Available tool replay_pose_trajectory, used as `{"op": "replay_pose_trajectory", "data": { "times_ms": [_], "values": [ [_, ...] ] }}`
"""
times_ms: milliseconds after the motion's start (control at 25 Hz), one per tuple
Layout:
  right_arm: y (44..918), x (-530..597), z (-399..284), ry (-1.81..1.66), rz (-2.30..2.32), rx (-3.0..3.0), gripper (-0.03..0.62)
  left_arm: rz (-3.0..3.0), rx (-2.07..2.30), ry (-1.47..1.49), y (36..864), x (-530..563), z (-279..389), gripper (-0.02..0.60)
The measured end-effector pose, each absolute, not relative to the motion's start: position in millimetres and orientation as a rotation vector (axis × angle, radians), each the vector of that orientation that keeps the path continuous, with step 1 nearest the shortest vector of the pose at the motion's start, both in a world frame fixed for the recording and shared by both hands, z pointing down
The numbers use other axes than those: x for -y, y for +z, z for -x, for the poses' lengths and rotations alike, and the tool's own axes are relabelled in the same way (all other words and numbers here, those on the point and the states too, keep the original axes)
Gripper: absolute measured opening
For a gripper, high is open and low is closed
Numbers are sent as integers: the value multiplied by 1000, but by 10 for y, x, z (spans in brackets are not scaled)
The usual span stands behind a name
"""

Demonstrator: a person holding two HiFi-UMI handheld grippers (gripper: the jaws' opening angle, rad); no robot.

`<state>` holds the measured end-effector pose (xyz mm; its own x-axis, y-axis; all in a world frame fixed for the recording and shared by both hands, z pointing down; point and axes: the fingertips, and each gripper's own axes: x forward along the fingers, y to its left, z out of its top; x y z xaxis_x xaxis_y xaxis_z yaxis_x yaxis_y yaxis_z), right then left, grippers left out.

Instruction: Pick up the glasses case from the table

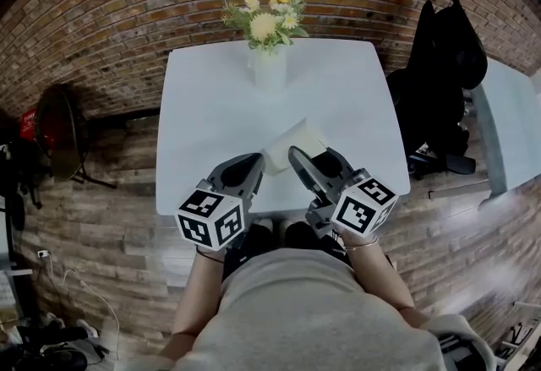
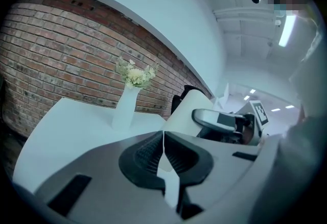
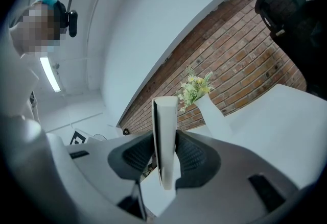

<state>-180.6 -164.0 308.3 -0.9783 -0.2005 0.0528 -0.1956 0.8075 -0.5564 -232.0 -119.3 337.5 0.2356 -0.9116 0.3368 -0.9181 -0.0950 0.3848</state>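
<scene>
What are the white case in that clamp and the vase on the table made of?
Glasses case: looks like matte white plastic or faux leather. It has a smooth, even surface, stiff flat sides and a dark line along one edge. I cannot tell which of the two it is.
Vase: probably matte white ceramic, possibly plastic. It is opaque and smooth, with no glassy shine.

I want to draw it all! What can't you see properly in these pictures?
Glasses case: head view, its near end hidden behind the right gripper and left gripper.
Same case, right gripper view: edge-on, its broad faces covered by the jaws.
Table legs: head view, hidden under its top.
</scene>
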Motion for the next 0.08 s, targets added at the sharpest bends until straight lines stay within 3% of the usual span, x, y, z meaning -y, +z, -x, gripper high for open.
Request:
{"op": "replay_pose_trajectory", "data": {
  "times_ms": [80],
  "values": [
    [3071, 1640, 1803, -931, 320, -2964, 129, -2002, 1668, 28, 3386, 1191, 2315, 11]
  ]
}}
